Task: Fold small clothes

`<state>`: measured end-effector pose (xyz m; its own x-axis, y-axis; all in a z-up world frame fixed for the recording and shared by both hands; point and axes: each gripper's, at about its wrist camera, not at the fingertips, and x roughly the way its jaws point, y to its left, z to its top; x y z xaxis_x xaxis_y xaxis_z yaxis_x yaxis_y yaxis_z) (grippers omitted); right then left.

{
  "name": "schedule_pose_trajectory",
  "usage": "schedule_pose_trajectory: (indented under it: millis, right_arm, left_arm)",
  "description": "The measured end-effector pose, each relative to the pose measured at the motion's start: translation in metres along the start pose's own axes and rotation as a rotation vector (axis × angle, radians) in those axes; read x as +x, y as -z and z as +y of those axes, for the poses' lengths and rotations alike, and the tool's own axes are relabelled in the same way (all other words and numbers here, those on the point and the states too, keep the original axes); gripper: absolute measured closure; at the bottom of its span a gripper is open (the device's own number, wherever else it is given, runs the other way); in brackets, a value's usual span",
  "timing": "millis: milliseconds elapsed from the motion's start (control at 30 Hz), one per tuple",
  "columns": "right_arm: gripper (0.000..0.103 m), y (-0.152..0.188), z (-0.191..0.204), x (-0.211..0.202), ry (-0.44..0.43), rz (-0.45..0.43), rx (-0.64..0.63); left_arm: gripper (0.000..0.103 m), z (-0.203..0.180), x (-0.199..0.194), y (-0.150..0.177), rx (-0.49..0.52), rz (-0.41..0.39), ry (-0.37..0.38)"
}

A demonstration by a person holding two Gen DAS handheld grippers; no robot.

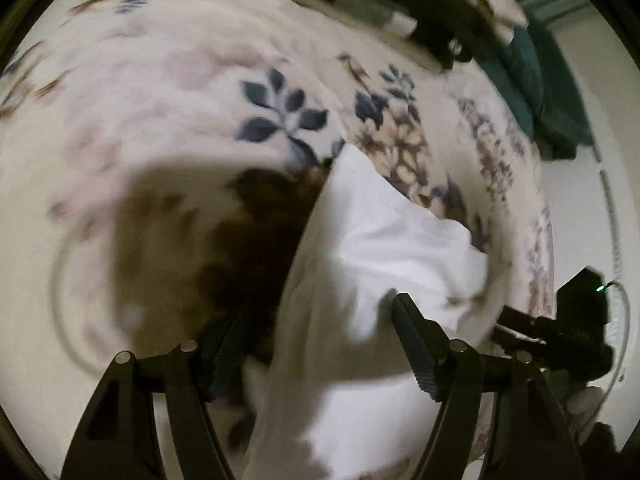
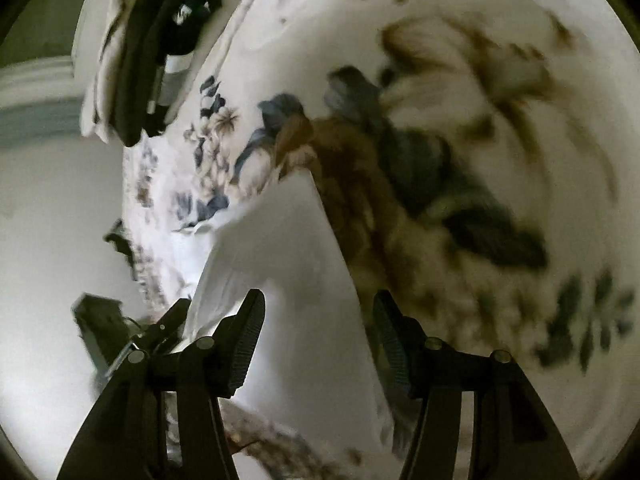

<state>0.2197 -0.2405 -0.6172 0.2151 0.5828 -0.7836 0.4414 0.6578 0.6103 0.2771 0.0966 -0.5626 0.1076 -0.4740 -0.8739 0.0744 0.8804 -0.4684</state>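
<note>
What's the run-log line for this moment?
white garment on floral bedspread | left claw open | right claw open | fold unfinished

A small garment lies on a patterned bedspread that covers the bed. In the left wrist view the garment runs from 6 o'clock up to the centre, passing between the fingers of the left claw. The right claw sits at 4 o'clock, just beside the garment's edge. A pile of clothes lies behind, at 1 o'clock. In the right wrist view the garment passes between the right claw's fingers, the left claw at 8 o'clock.
</note>
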Motion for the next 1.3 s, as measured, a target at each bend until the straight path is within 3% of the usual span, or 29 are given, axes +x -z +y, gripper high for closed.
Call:
schedule_pose_trajectory:
  millis: [67,233,367,467,533,633,733,833,933,1033,1133,1300]
  right_arm:
    - [0.044,-0.016,0.009,0.008,0.039,-0.025,-0.01]
    - [0.044,-0.053,0.024,0.001,0.037,-0.122,0.021]
    - [0.044,-0.049,0.027,-0.024,-0.004,-0.135,0.018]
    - [0.044,-0.03,0.026,-0.032,0.007,-0.095,-0.024]
    - [0.044,-0.017,0.024,-0.029,0.04,-0.063,-0.042]
    - [0.044,-0.002,0.018,-0.022,0.088,-0.019,-0.064]
    - [0.044,0.003,0.01,-0.011,0.12,0.003,-0.047]
    - [0.044,-0.001,0.005,-0.006,0.114,-0.008,-0.016]
    - [0.044,-0.009,0.006,-0.007,0.115,-0.037,-0.004]
    - [0.044,-0.014,0.008,-0.008,0.103,-0.052,0.01]
    - [0.044,-0.015,0.007,-0.006,0.067,-0.046,0.031]
    - [0.045,-0.015,-0.005,0.007,-0.055,-0.023,0.106]
  left_arm:
    - [0.034,-0.004,0.009,-0.021,-0.012,-0.015,0.002]
    - [0.034,0.0,-0.008,-0.076,-0.097,-0.124,0.057]
    - [0.034,0.011,-0.046,-0.079,-0.1,-0.176,0.103]
    - [0.034,0.014,-0.063,-0.043,0.01,-0.114,0.063]
    - [0.034,0.013,-0.059,-0.008,0.101,-0.006,0.015]
    - [0.034,0.008,-0.029,0.03,0.158,0.164,-0.019]
    - [0.034,-0.003,0.004,0.037,0.205,0.235,-0.076]
    - [0.034,-0.011,0.011,0.0,0.185,0.146,-0.08]
    - [0.034,-0.013,0.009,-0.059,0.126,0.027,-0.059]
    - [0.034,-0.005,0.007,-0.094,0.065,-0.022,-0.051]
    - [0.034,0.005,0.004,-0.1,0.026,-0.008,0.022]
    - [0.034,0.015,0.022,-0.071,0.008,0.105,0.11]
